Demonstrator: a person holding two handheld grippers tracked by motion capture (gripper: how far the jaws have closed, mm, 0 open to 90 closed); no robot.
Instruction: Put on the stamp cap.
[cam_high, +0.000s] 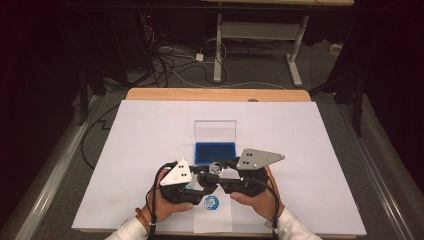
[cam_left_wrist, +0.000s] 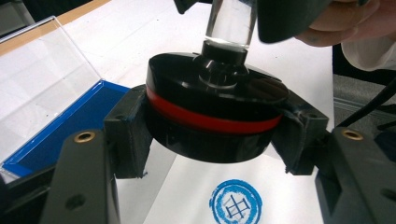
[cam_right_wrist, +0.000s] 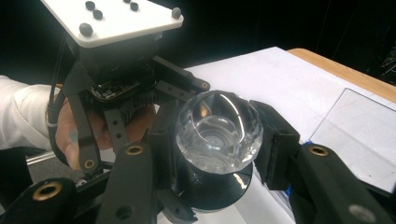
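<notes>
Dark room behind, with cables (cam_high: 165, 60) on the floor and a grey stand (cam_high: 260, 45) beyond the far edge. Wooden bench (cam_high: 215, 94) covered by a white sheet (cam_high: 150, 135). Near the middle of the sheet, a blue ink pad (cam_high: 215, 152) in a case with its clear lid (cam_high: 215, 131) raised upright; same pad (cam_left_wrist: 60, 135) at left in the left gripper view, lid (cam_left_wrist: 42, 79) tilted back. Close to the near edge, two hands in white sleeves, each with a pair of tongs, meeting over a round stamp (cam_high: 214, 172). Left tongs (cam_high: 200, 179) pinching the stamp's black disc body (cam_left_wrist: 215, 116) from both sides, pads pressed against the rim with its red band (cam_left_wrist: 210, 119); body held clear of the paper and tilted slightly. Left tongs also visible beyond the stamp in the right gripper view (cam_right_wrist: 154, 135), under their pale three-cornered plate. Right tongs (cam_high: 225, 167) closed on the clear faceted knob (cam_right_wrist: 218, 131) atop the stamp, one pad on each side of it; same knob (cam_left_wrist: 231, 23) rising from the body's centre in the left gripper view. On a separate slip of paper (cam_high: 212, 215) just below the stamp, a round blue print (cam_high: 211, 202), seen sharply under the raised body in the left gripper view (cam_left_wrist: 236, 205) as a ring around a crossed figure. Stamp just in front of the ink pad, apart from it, above the print.
</notes>
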